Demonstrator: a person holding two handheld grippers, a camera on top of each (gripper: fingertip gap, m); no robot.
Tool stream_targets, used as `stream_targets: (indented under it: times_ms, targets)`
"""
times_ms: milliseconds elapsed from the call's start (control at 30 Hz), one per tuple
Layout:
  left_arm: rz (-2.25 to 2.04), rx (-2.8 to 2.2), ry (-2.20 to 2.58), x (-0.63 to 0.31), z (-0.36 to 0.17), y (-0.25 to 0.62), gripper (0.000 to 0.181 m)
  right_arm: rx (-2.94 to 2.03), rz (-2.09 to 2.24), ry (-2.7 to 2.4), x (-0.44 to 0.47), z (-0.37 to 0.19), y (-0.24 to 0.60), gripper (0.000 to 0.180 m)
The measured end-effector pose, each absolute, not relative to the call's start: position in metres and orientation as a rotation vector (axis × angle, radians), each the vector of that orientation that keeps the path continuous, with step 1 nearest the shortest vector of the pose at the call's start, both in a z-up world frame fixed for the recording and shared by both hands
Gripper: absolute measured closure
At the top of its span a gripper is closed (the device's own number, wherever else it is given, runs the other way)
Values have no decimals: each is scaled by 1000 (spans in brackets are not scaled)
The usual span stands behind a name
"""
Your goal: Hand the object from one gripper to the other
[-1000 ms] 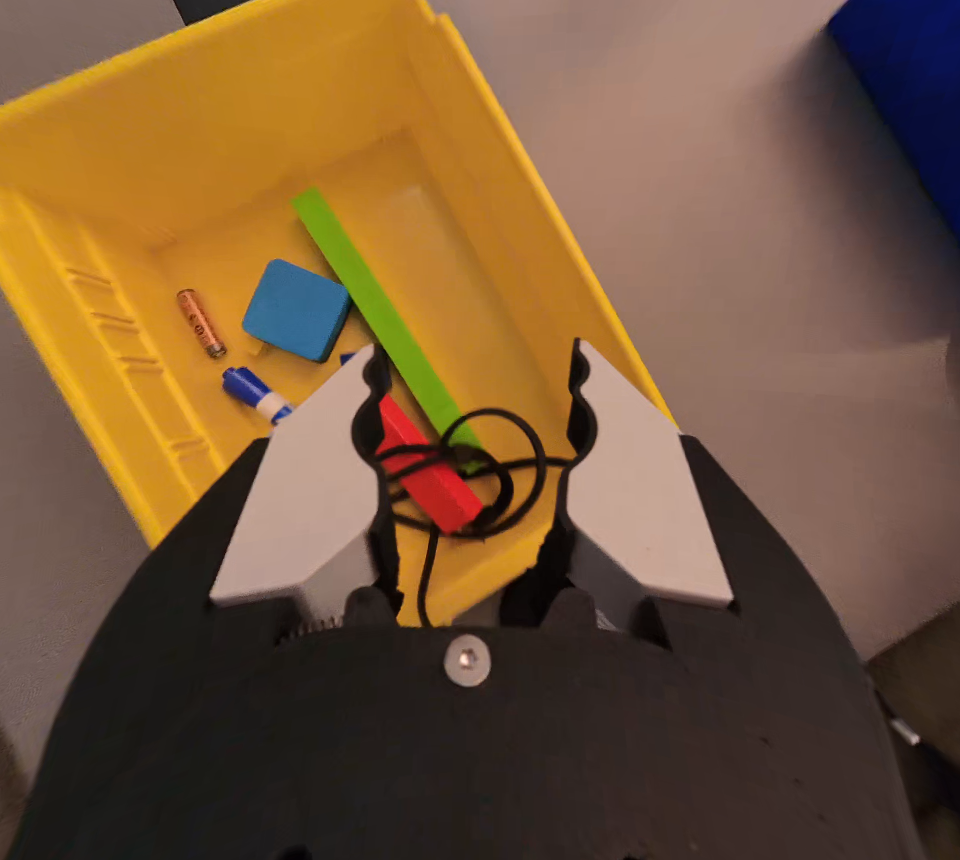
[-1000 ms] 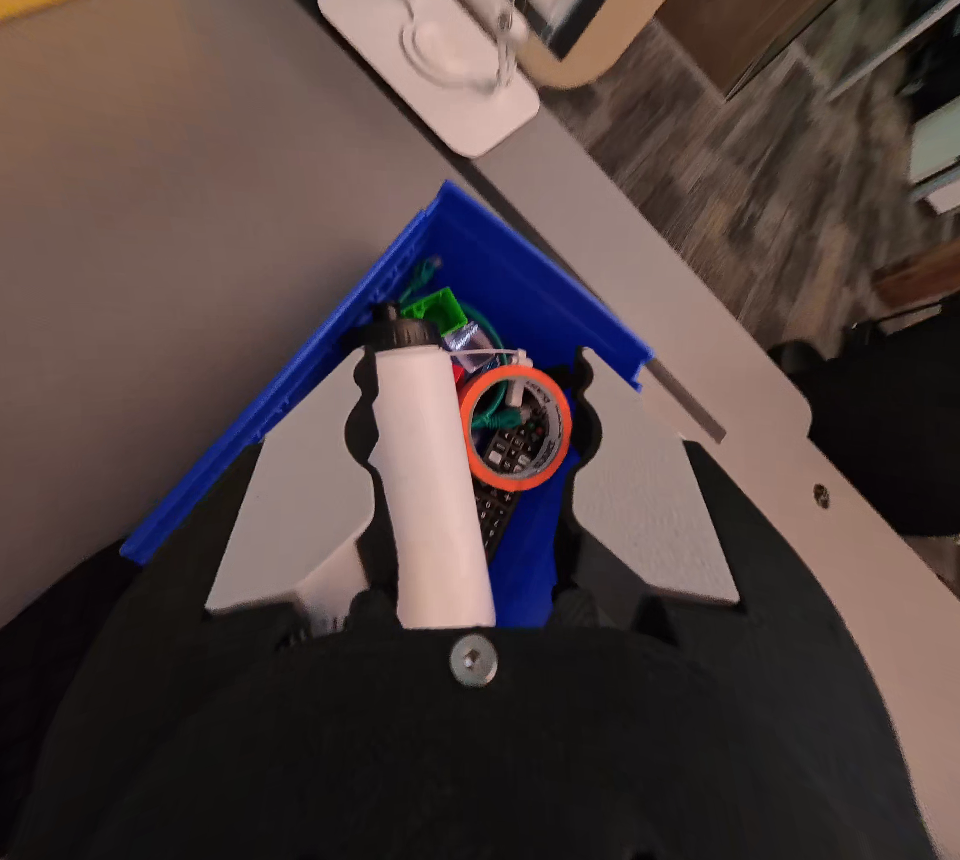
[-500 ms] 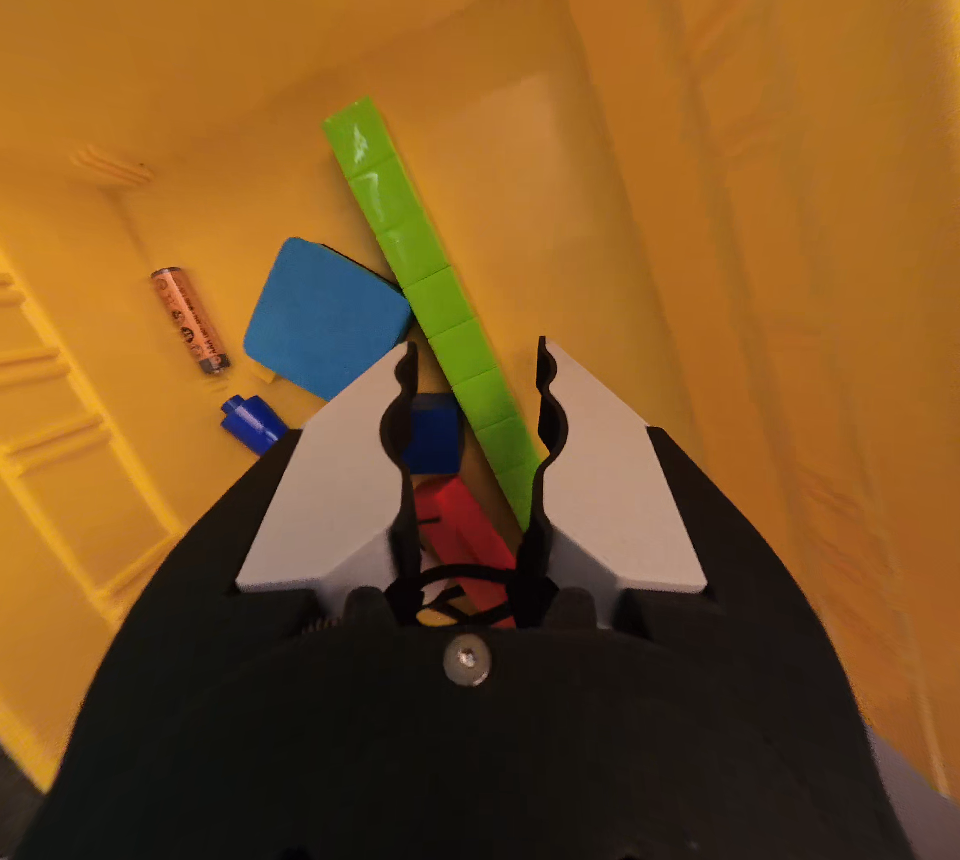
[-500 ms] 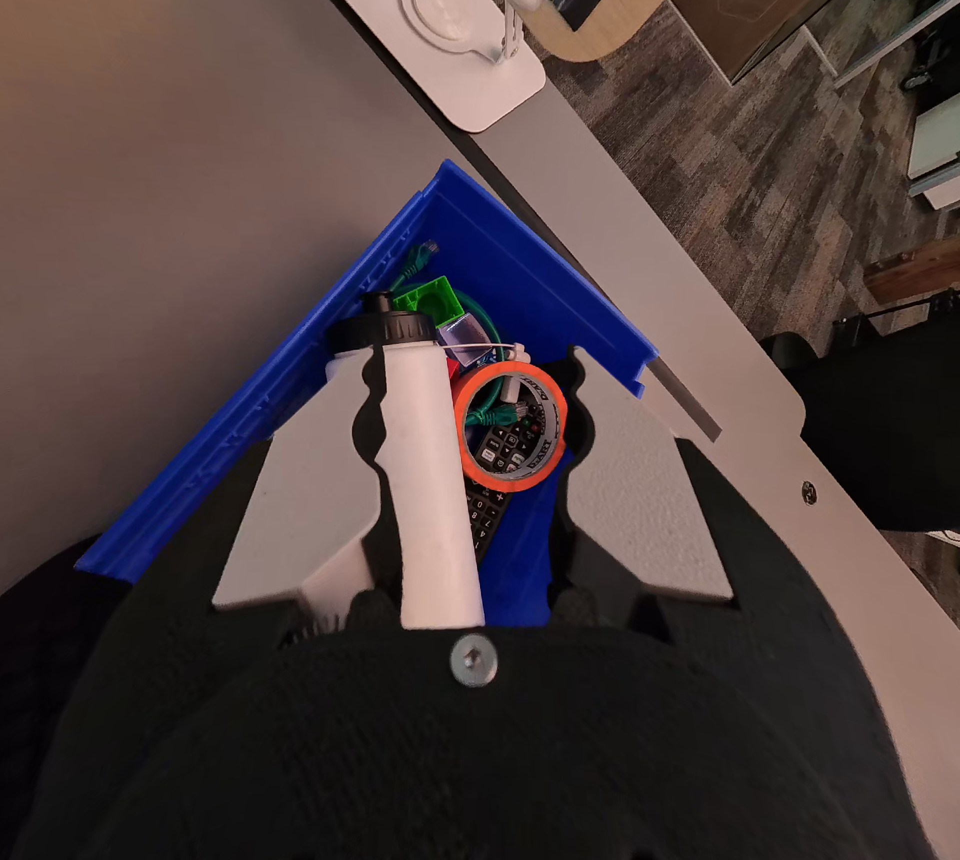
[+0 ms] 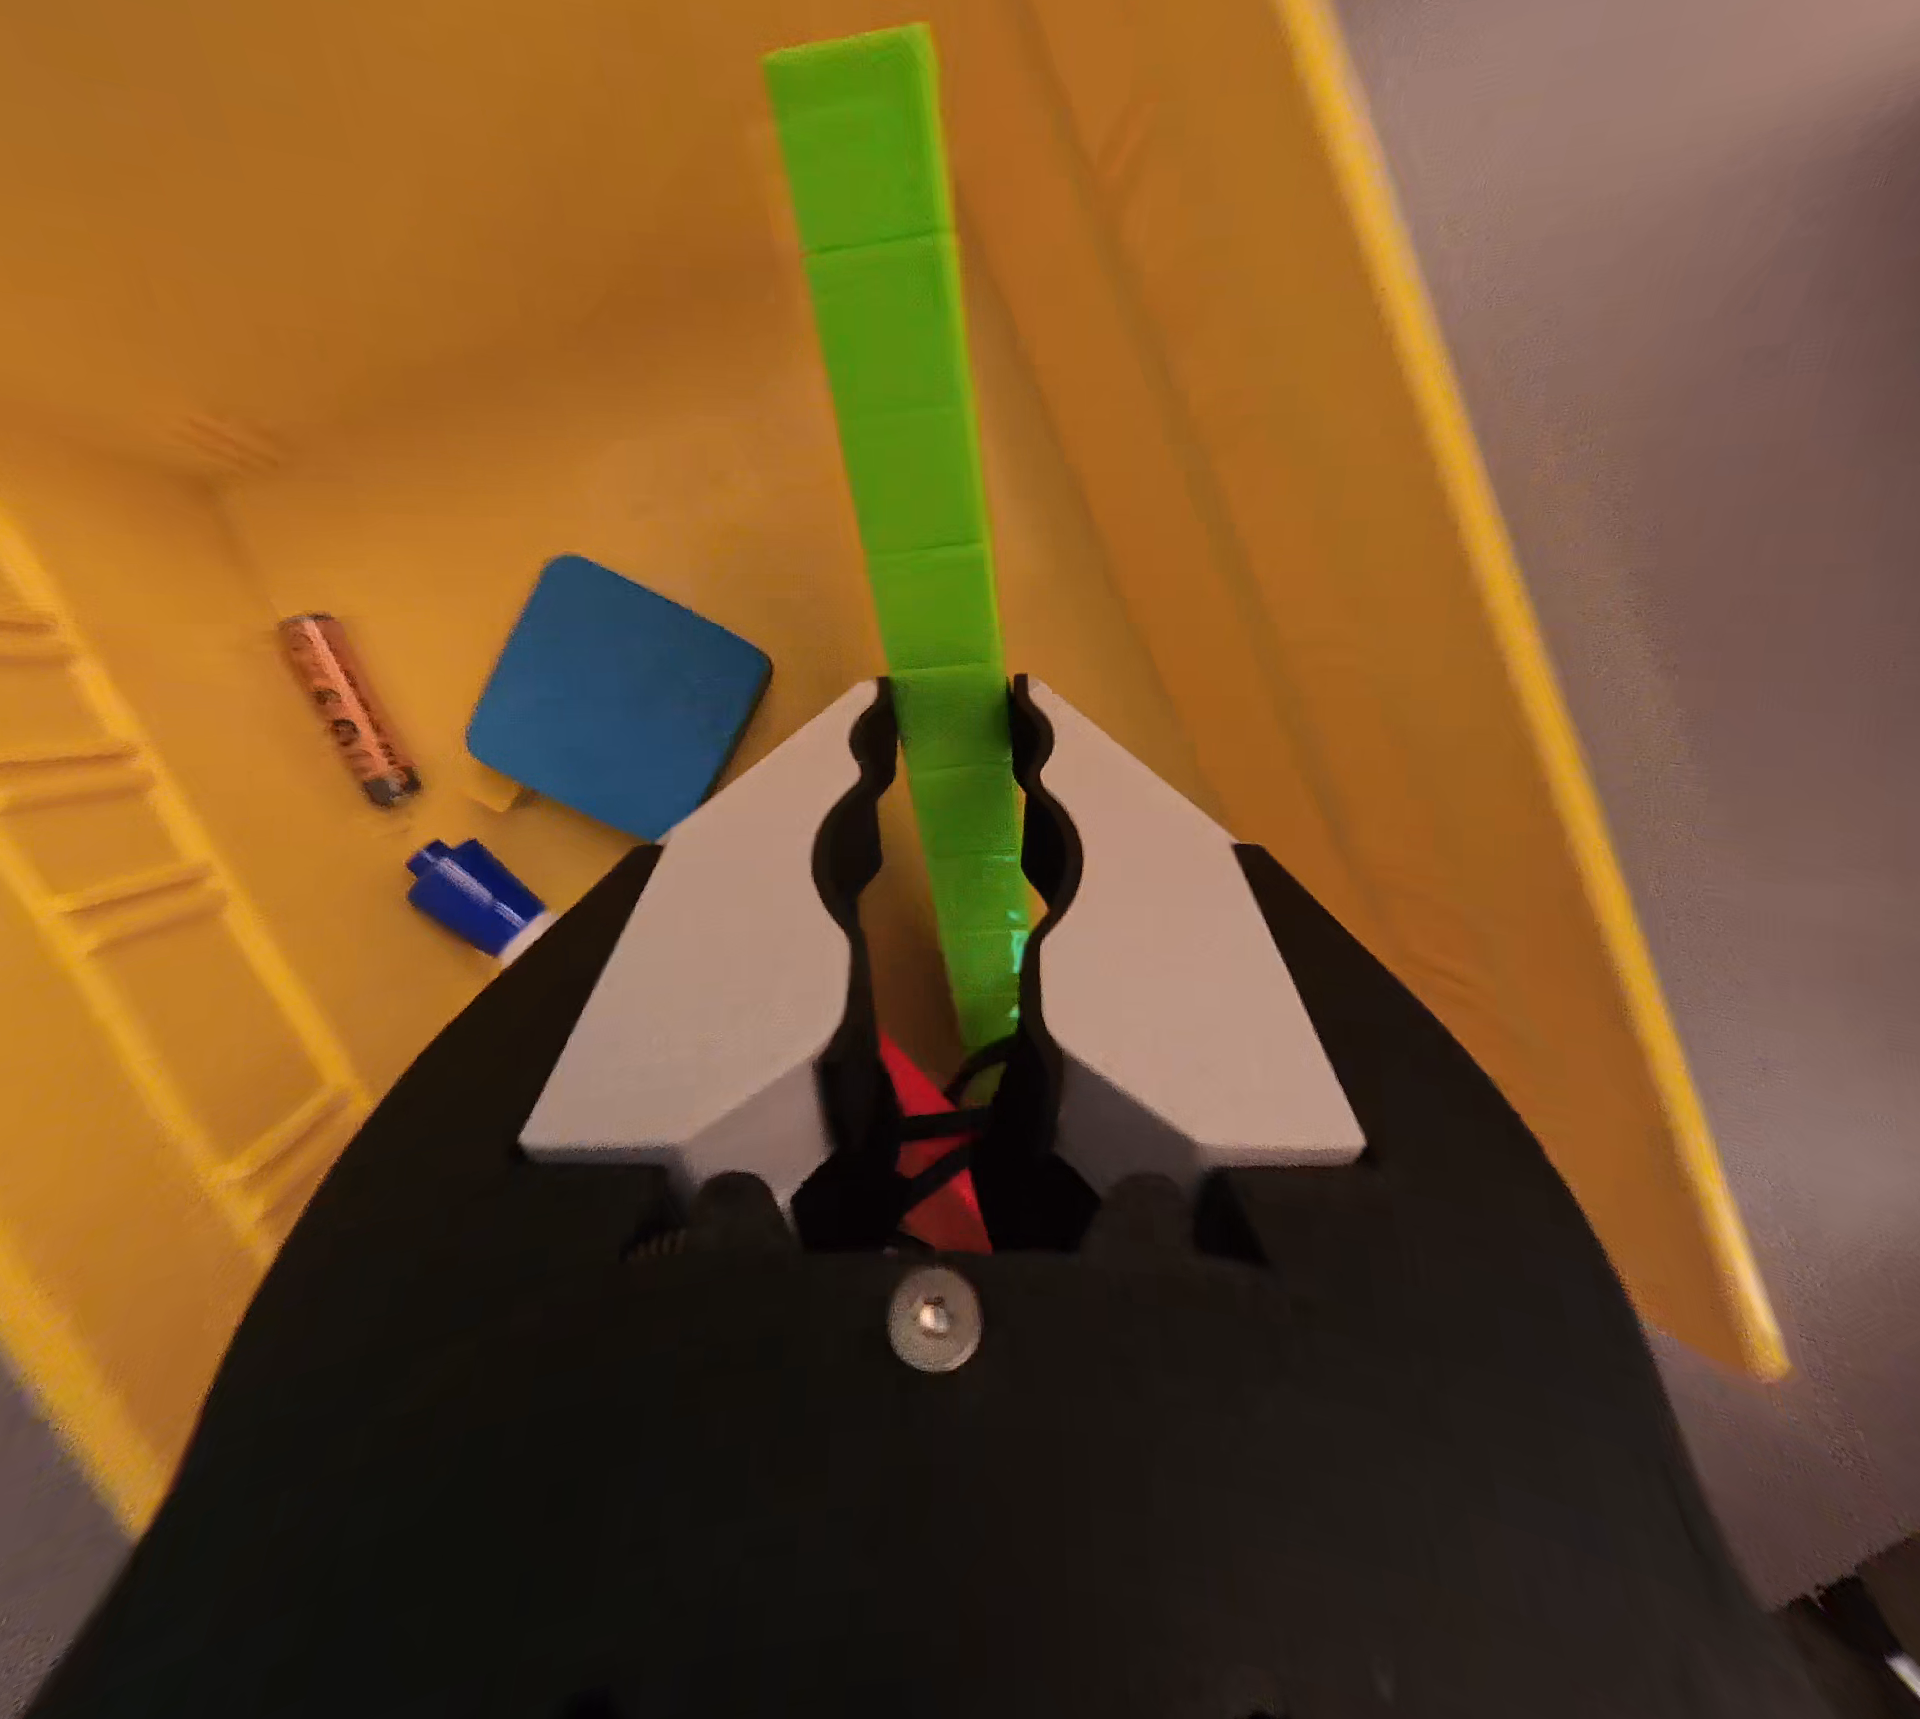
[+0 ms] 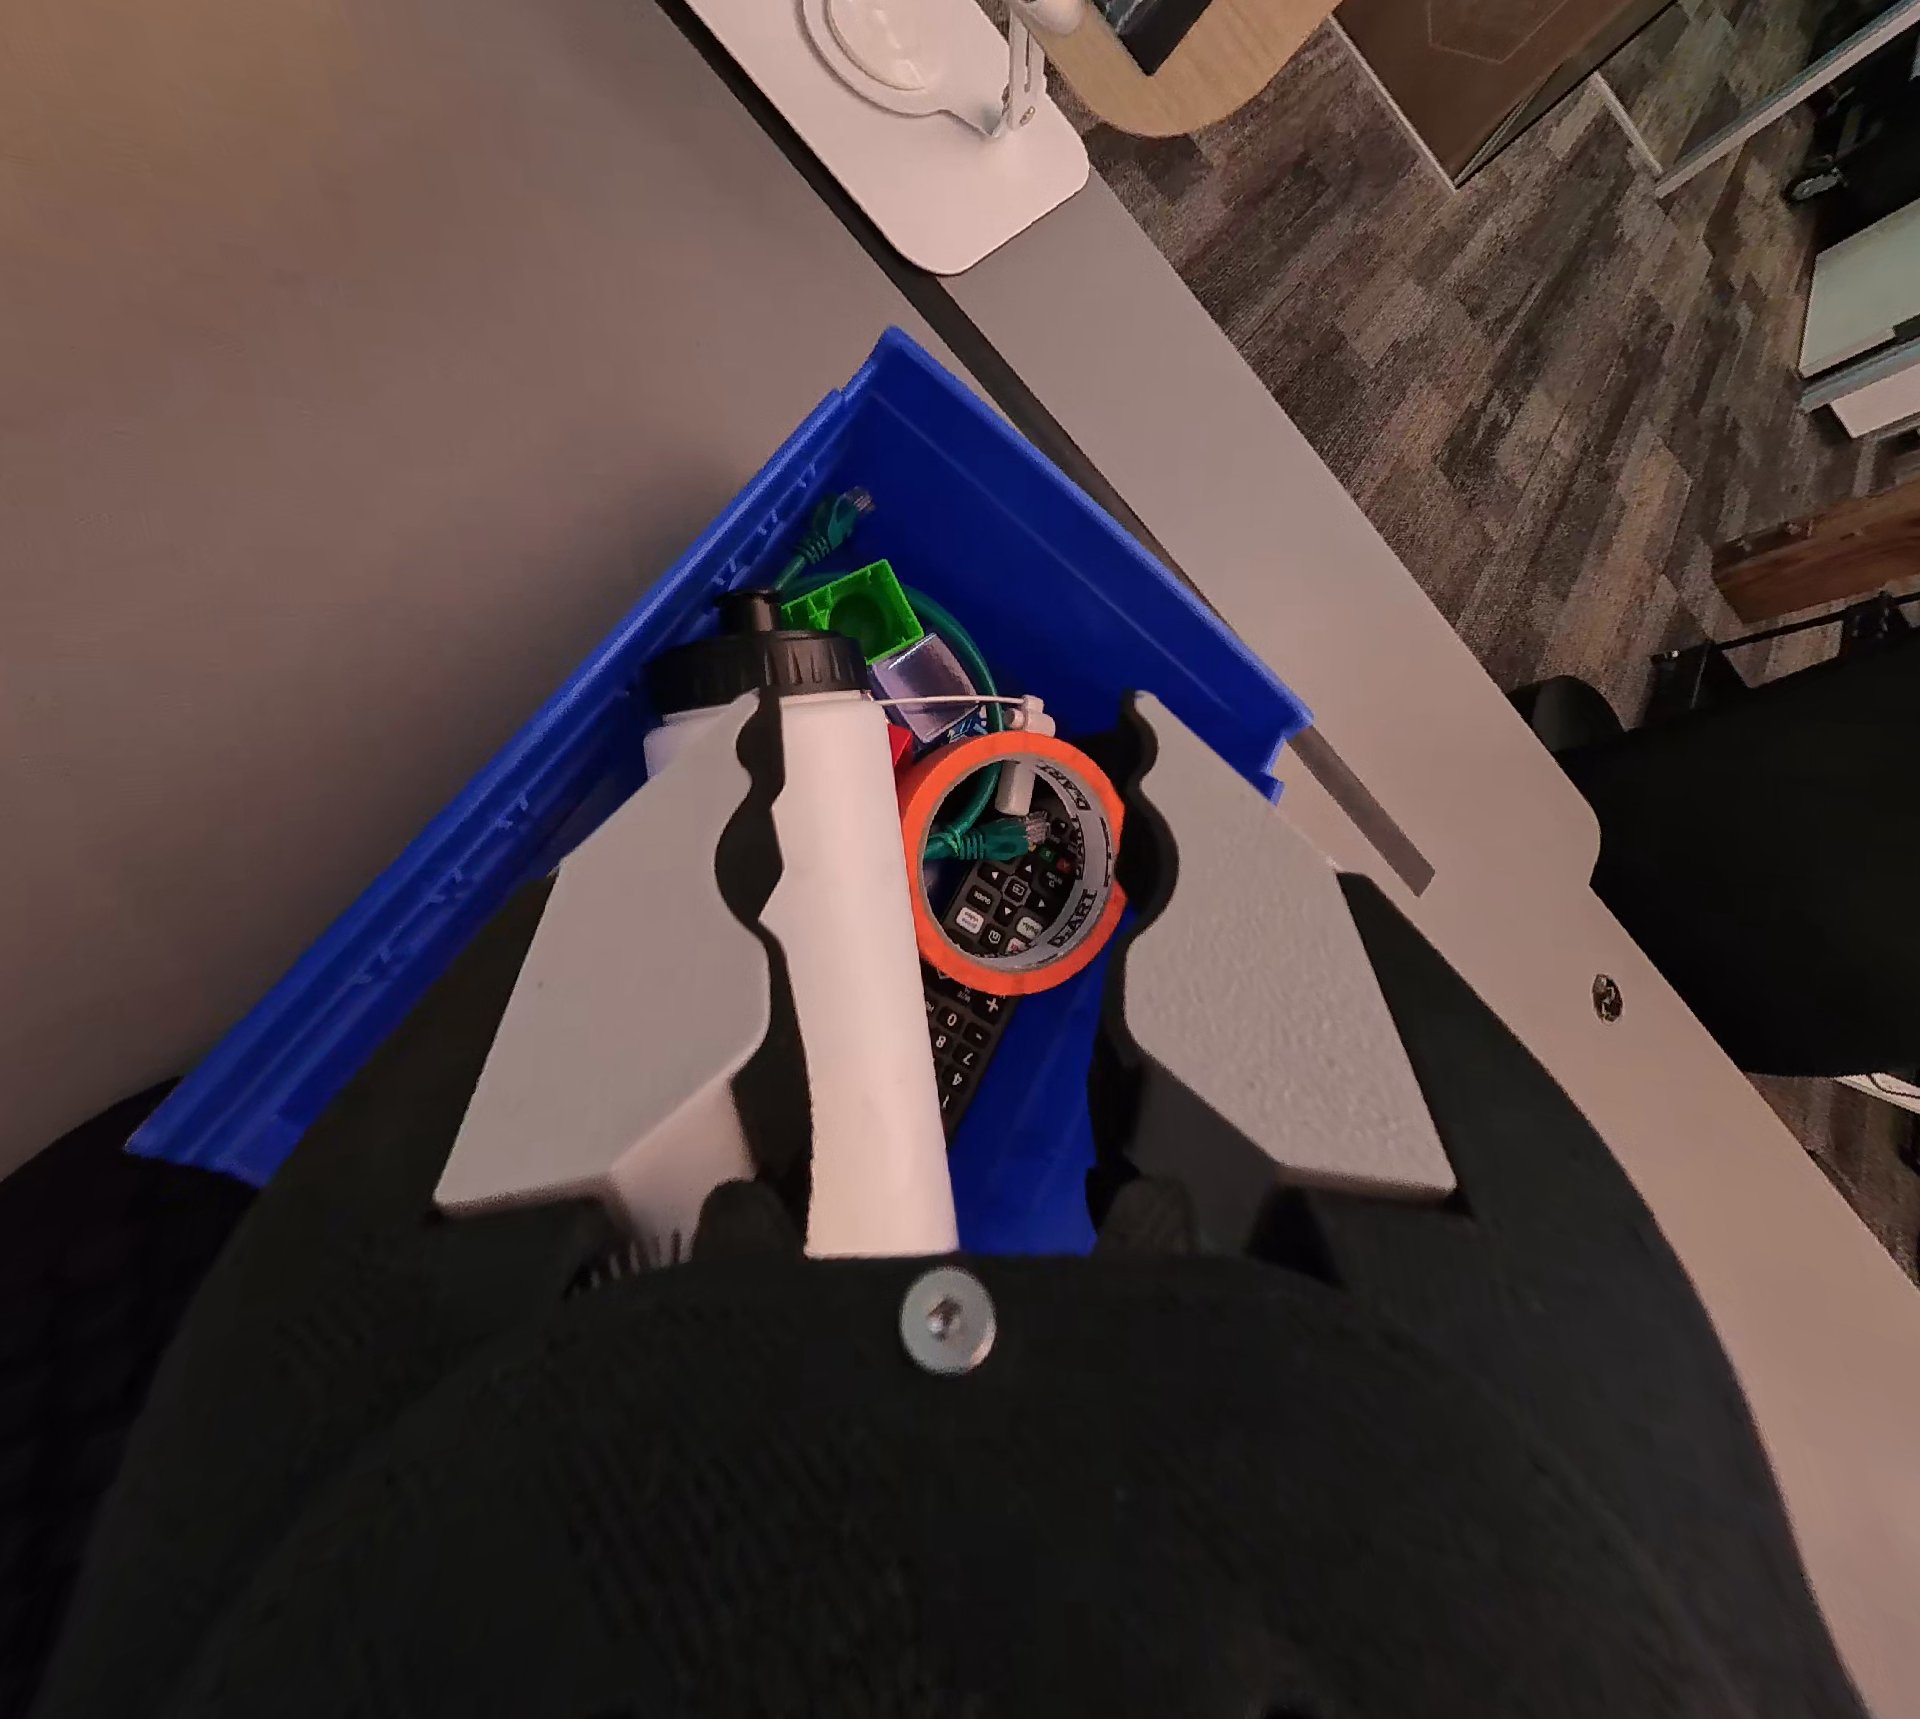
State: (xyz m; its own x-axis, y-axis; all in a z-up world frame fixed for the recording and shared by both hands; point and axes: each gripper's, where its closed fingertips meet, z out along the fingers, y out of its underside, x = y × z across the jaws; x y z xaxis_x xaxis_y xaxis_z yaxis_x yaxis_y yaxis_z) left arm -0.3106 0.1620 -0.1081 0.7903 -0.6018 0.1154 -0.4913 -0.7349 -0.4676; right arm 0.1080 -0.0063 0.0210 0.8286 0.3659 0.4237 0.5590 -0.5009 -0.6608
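- Gripping the green segmented bar (image 5: 914, 443), my left claw (image 5: 951, 703) sat closed to a narrow gap, both tips pressed against the bar's sides near its lower end.
- Bar pointed straight out from the claw, over the inside of the yellow bin (image 5: 436, 163); its far end stood against the bin's back wall in view.
- Whether the bar's far end touched the bin, I could not tell; picture was motion-blurred.
- Behind the tips, deep between the fingers, a red block (image 5: 920, 1170) and a black cord (image 5: 935, 1124) showed; not clear if either was caught.
- On the yellow bin's floor, left of the claw: blue square pad (image 5: 618, 698), copper-coloured battery (image 5: 348, 708), blue capped marker (image 5: 468, 895), the last partly hidden by my left finger.
- My right claw (image 6: 940, 713) stood wide open, holding nothing, hovering above the blue bin (image 6: 1039, 506) on the grey counter (image 6: 312, 267).
- Blue bin held a white bottle with black cap (image 6: 847, 890), orange tape roll (image 6: 1013, 859), black remote (image 6: 971, 1015), green cable (image 6: 831, 526) and a green block (image 6: 852, 615).
- White stand base (image 6: 862, 59) rested on the counter beyond the blue bin, well apart from it.
- A sliver of yellow showed at the far left corner of the right wrist view.
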Motion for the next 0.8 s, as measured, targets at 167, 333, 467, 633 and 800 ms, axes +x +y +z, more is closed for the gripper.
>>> stream_targets:
  times_ms: [167, 333, 467, 633, 800]
  targets:
    - [-493, -2258, 792, -301, -30, 160, 162, -2086, -294, -670, 103, 32, -1, 117]
    - [-567, -1928, 804, -287, 43, 145, 162, -1950, -263, -687, 87, 54, 5, 119]
    - [-860, -1740, 921, -253, 87, 95, 162, -1717, -32, -763, 29, 85, 5, 118]
    - [-1279, -1475, 1166, -208, 133, 3, 162, -1462, 714, -875, -92, 120, -32, 109]
    - [-1287, -1388, 1339, -177, 134, -44, 162, -1384, 1127, -877, -163, 125, -46, 103]
